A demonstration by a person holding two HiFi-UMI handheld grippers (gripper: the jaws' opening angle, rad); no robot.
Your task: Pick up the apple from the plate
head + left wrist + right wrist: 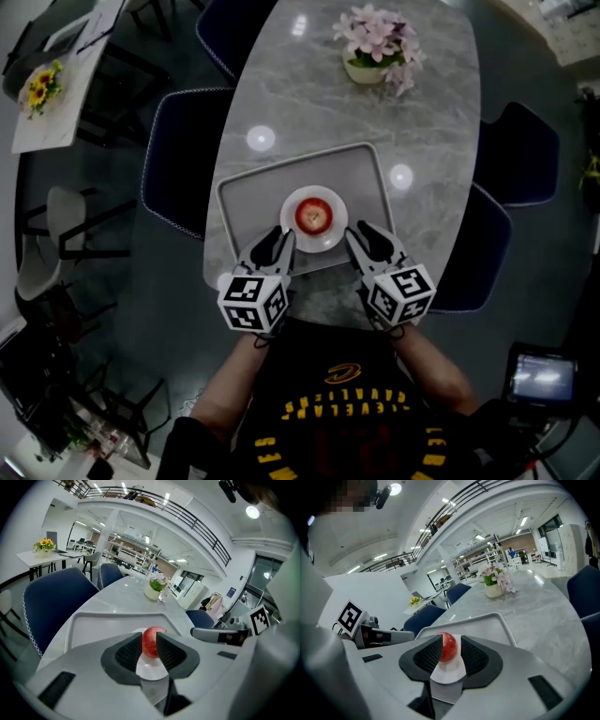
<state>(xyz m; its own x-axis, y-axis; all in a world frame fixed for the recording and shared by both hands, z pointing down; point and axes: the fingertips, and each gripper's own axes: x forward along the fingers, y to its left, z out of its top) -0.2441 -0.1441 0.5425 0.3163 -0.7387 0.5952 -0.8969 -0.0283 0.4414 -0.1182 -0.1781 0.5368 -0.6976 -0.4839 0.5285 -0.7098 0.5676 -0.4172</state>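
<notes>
The left gripper [279, 240] and the right gripper [364, 234] both stand with their jaws apart and nothing between the pads. Each gripper's own view shows a clear gap, with the small round red apple [313, 217] framed through it. The apple lies just ahead of both sets of fingertips, inward of the left claw and inward of the right. It sits at the middle of a small round white plate [335, 234], which rests on a grey rectangular tray [251, 187] on the pale marble table [422, 112]. The step in hand looks like the final approach. One claw should probably carry on forward and low until its ribbed pads straddle the fruit at its widest band. It should keep its lower edge off the plate rim so the plate does not slide on the tray. The other claw is better kept back, since both converging on so small a fruit could knock it off centre. Closing should be gentle and square across the middle, as a round, smooth skin may squirt out of a high or skewed pinch. The apple appears to sit upright, its stem hollow facing up toward the head camera. It is nearly round, so its stem-to-base axis stands vertical and hardly counts as a long axis.
</notes>
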